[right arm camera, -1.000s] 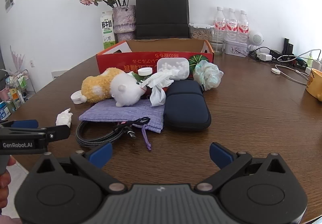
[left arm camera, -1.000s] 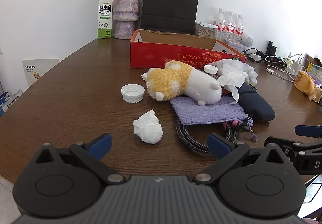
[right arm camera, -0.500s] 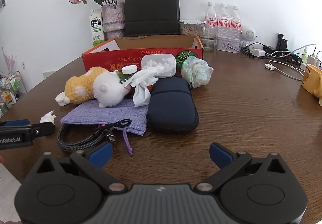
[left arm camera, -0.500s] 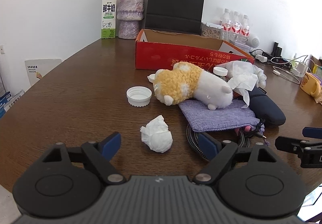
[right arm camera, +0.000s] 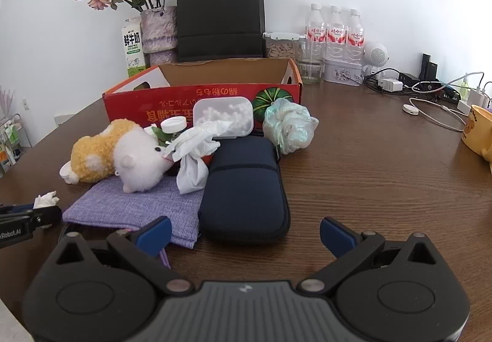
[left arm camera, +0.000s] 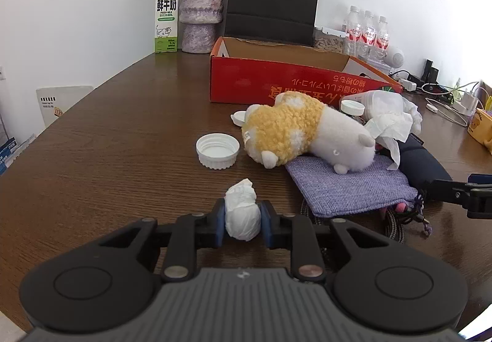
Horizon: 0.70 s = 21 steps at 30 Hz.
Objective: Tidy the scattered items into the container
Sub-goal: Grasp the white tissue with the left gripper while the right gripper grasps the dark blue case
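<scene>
The left gripper [left arm camera: 243,223] has just been closing its jaws, and the blue pads are now pinching a crumpled white tissue wad [left arm camera: 241,212] from both sides. The wad is sitting on the desk [left arm camera: 123,157] between the pads, its upper tip poking out beyond them; the low, forward grip is probably meant to catch the bulky lower part so the soft paper is not slipping out when lifted.

The right gripper [right arm camera: 244,234] is hovering with its jaws spread wide and nothing between them. It is pointing at the near end of a dark blue zip case [right arm camera: 246,188], which is lying just ahead of the pads, apparently being lined up as its own pick.

Further out, a purple cloth pouch [left arm camera: 347,185] is lying beside the wad with a plush toy [left arm camera: 307,136] resting partly on it, and a white screw cap [left arm camera: 217,150] is sitting just beyond the wad. The red cardboard box [left arm camera: 276,83], open-topped and seemingly the container, is standing behind the whole pile, well apart from the pinched wad, so a lift and carry over the plush is still ahead.
</scene>
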Each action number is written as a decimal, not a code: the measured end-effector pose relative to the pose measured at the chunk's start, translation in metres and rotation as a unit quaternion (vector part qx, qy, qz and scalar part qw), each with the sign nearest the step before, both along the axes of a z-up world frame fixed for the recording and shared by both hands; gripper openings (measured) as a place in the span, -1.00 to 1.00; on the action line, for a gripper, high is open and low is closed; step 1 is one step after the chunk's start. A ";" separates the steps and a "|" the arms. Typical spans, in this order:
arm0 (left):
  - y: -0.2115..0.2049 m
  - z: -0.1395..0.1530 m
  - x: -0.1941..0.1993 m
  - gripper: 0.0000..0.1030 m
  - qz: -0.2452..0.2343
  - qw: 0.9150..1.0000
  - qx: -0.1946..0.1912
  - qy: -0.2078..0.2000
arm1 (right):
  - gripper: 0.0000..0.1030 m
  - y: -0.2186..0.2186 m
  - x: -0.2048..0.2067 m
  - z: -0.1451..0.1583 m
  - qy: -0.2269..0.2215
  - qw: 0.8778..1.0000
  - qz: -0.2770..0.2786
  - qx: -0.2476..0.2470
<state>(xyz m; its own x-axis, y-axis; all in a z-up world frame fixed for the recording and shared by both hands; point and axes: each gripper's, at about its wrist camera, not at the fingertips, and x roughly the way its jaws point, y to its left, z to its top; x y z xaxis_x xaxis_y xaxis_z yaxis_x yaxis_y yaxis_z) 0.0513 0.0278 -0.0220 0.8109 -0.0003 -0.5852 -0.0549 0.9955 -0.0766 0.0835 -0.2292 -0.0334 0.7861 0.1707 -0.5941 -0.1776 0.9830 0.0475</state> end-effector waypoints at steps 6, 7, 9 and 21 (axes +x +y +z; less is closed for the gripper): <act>0.011 0.012 0.007 -0.54 0.016 1.000 -0.009 -0.015 | 0.96 0.003 0.023 0.002 0.002 1.000 0.002 -0.010; 0.013 0.013 0.008 -0.54 0.020 1.000 -0.011 -0.017 | 0.93 0.004 0.027 0.001 0.004 1.000 0.003 -0.013; 0.017 0.018 0.010 -0.54 0.028 0.999 -0.013 -0.022 | 0.89 0.006 0.035 0.000 0.008 1.000 0.005 -0.020; 0.031 0.033 0.027 -0.54 0.050 0.998 -0.022 -0.034 | 0.44 0.015 0.070 -0.007 0.036 0.998 0.028 -0.032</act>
